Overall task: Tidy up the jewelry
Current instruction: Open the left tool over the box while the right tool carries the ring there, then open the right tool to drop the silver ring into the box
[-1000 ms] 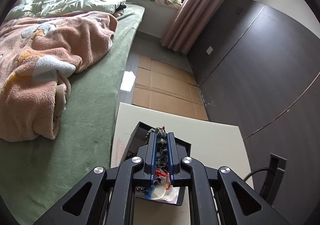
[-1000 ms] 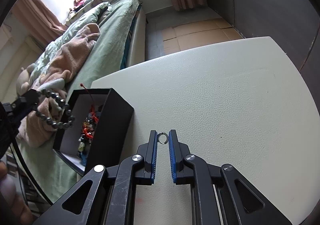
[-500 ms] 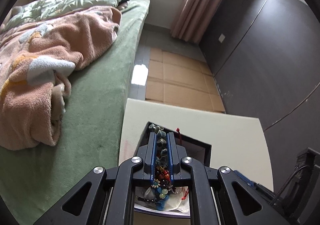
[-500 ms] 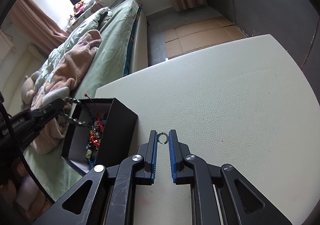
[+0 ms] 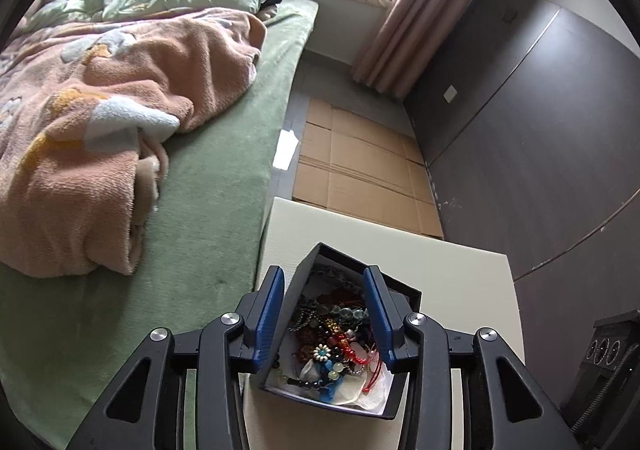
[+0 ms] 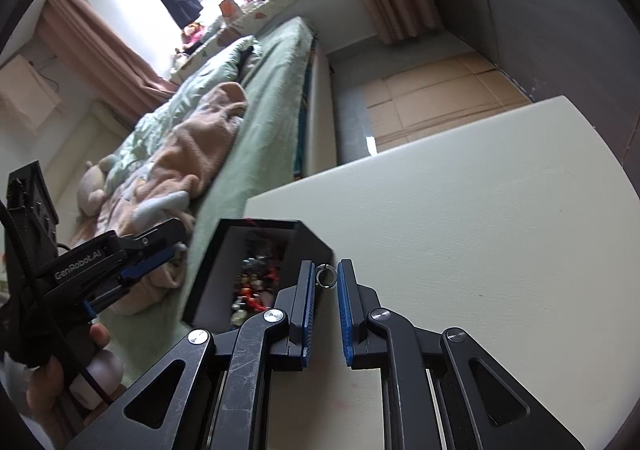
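From the left wrist view, my left hand-held gripper hangs over the black jewelry box with its jaws spread wide and nothing between them. The box sits at the near left corner of the white table, close to the edge beside the bed. I judge that a careless nudge from my fingers against the box wall could push it toward that edge. Inside is a tangled heap of jewelry: dark and pale beads, red cord, a small white flower piece, something blue, and flat translucent pieces at the bottom. The strands look knotted together, so pulling one would probably drag others out.

From the right wrist view, my right hand-held gripper pinches a small silver ring between its blue pads, held at the very tips and just beside the box's near corner. The ring is thin, smooth and slightly open. Gripped so far forward, I think it could twist or pop free and roll across the table before it clears the rim.
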`<state>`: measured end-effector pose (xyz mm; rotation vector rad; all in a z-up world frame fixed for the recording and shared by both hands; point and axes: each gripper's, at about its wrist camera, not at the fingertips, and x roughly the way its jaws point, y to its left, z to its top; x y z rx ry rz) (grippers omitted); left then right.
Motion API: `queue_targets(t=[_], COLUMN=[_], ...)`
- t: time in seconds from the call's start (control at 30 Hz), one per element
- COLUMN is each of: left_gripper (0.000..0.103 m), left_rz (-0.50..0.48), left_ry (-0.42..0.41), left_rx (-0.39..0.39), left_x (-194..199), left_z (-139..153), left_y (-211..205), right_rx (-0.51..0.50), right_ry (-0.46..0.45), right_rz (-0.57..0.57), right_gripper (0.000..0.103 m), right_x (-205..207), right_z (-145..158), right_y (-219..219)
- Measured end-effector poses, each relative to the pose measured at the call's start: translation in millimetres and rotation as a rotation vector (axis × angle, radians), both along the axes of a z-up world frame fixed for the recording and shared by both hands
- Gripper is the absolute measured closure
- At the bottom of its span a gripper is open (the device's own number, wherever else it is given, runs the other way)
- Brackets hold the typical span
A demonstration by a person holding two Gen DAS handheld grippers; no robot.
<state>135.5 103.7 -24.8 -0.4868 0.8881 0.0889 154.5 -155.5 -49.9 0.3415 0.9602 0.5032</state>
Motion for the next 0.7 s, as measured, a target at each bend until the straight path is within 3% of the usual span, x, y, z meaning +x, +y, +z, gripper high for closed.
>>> queue_targets(t=[0.27,0.33,0.43,0.7], left_gripper=[0.057,0.039,0.023,0.017], left_rz=[0.047,0.067,0.108,0.178], left_ry=[-0.008,-0.023,-0.050,-0.036], left_rx=[0.022,0.024,0.046,0.015], left_x=[-15.9,-20.7,-29.1,-38.9], left_z=[5.1,7.9,13.5,12.6], left_y=[13.6,17.1,23.4,48.7], right_rx=[0.083,0.080,0.094,0.124], right_ry=[-0.050,-0.057,-0.033,-0.001], right_rz=[0.130,0.175,0.209,0.268], right_gripper=[0.090,0.090,0.090,0.090], right_x=[-9.1,-9.4,-5.5,2.8], right_z=[18.7,21.8,17.9,10.1], right_y=[34.5,46.1,61.1,92.8])
